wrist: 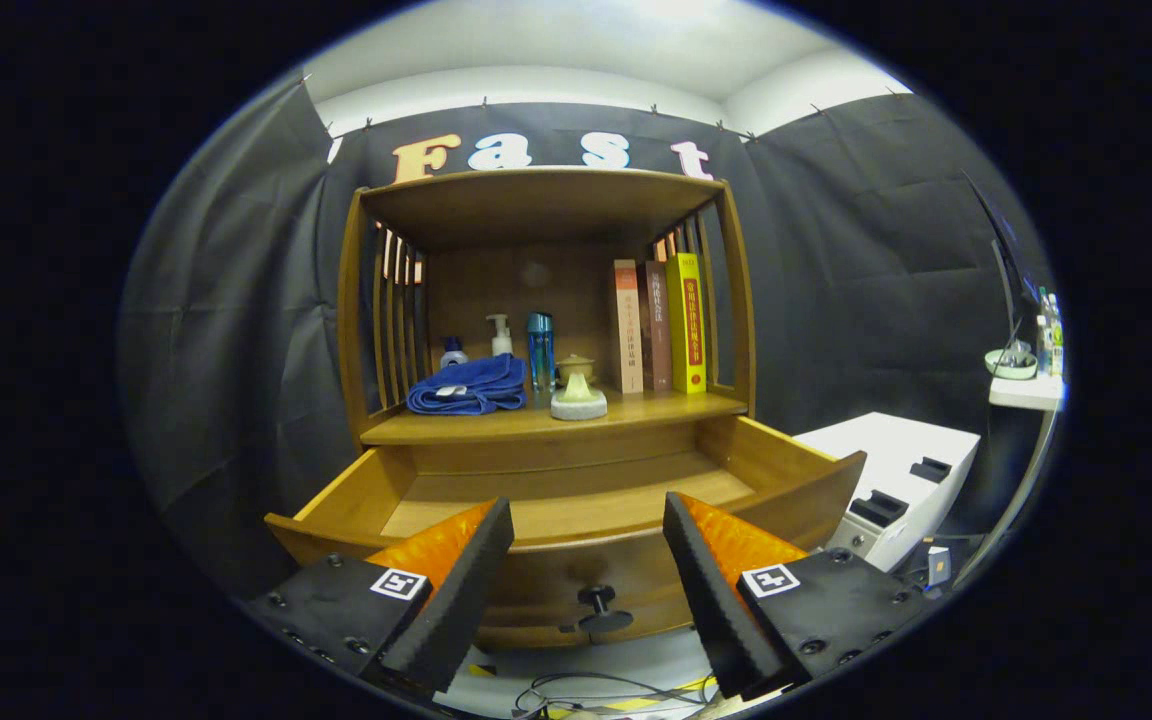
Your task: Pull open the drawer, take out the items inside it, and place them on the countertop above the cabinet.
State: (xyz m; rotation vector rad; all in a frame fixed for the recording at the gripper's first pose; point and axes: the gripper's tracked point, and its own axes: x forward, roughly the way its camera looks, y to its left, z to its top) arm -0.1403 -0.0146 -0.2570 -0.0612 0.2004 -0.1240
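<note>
Drawer [576, 500] stands pulled out, visible floor bare; your tool [588, 570] hangs wide, holding nothing, above its knob [600, 606].

A single fisheye view rides on the gripper [588, 570], looking forward along its two fingers [466, 575], which stand apart and empty in the foreground. The camera faces the wooden cabinet [546, 300] head-on from just in front of the pulled-out drawer [576, 500], set slightly above the drawer front and looking down into it. The countertop [636, 412] lies beyond, near eye level, with the booth's dark wall behind
</note>
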